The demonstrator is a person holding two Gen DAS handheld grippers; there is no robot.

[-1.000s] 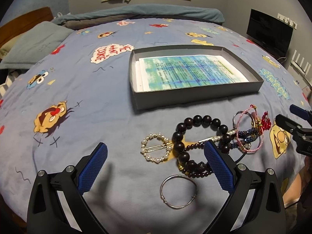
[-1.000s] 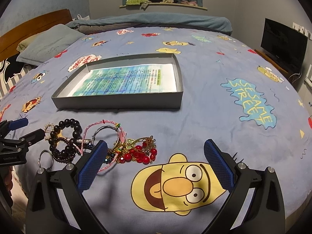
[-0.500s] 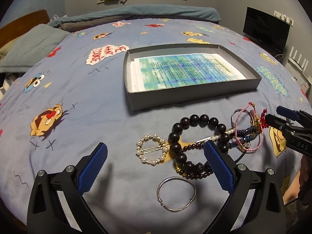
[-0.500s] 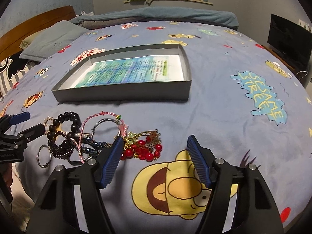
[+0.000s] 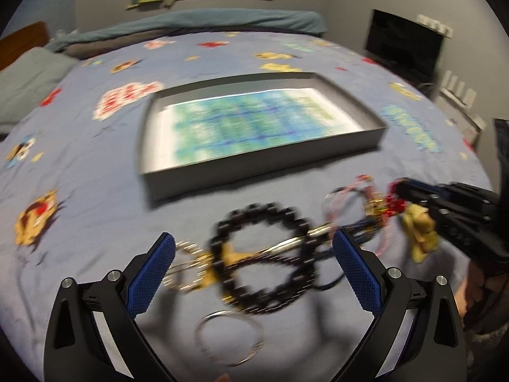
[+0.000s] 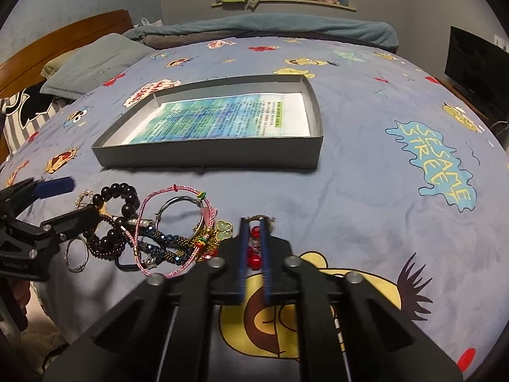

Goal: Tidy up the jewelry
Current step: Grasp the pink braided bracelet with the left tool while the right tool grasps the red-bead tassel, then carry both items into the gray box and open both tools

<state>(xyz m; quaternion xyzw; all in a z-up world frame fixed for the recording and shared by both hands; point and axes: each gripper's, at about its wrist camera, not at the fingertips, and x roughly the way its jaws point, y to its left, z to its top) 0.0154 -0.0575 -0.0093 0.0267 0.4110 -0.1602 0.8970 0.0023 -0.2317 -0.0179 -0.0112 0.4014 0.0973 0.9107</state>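
Right gripper [image 6: 253,232]: narrowed onto red bead piece [image 6: 254,259], bed [image 6: 366,191] surface, near side of grey tray [image 6: 210,156]. Left gripper [image 5: 253,269]: wide, empty, over black bead bracelet [image 5: 264,254] in jewelry pile [image 6: 152,226].

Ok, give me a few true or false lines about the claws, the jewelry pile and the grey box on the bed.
1. The right claw is shut on the red bead jewelry piece. True.
2. The left claw grips the dark round-bead bracelet. False: it is open, gripping nothing.
3. The shallow grey cardboard box holds several bracelets. False: only a printed blue-green paper sheet shows inside.
4. The thin silver bangle lies on the blue cartoon-print bedspread, outside the box. True.
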